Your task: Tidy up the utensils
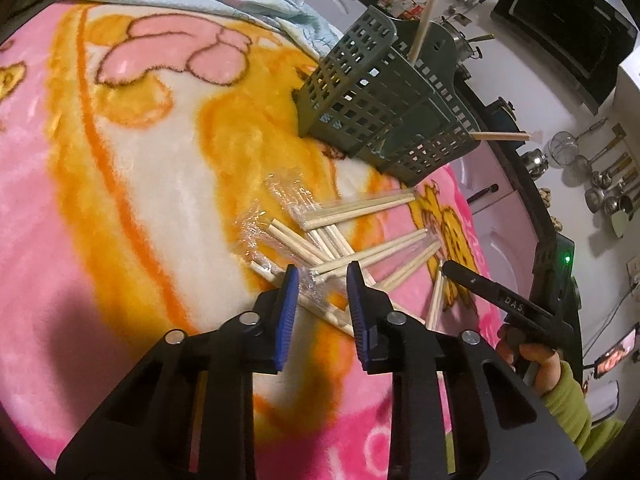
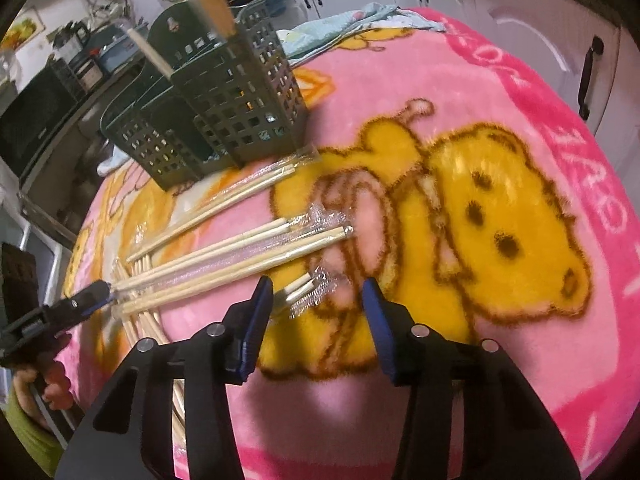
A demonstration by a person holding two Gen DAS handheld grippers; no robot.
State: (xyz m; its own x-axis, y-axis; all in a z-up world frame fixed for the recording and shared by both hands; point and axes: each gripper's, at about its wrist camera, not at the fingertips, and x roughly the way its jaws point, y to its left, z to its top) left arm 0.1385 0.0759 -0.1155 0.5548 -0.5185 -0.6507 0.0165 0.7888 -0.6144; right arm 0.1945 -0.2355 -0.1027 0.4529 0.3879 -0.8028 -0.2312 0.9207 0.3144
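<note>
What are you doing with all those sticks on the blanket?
A person holds a gripper in each hand and is sorting wrapped chopsticks scattered on a pink cartoon blanket. The left gripper sits over one wrapped pair, pads not yet pressing it. The right gripper is open around another pair's end. A few chopsticks already stand in the green caddy.

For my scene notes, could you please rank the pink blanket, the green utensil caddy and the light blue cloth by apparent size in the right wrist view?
1. pink blanket, fills most of the view
2. green utensil caddy
3. light blue cloth, farthest away and partly hidden, so its true size is unsure
</note>
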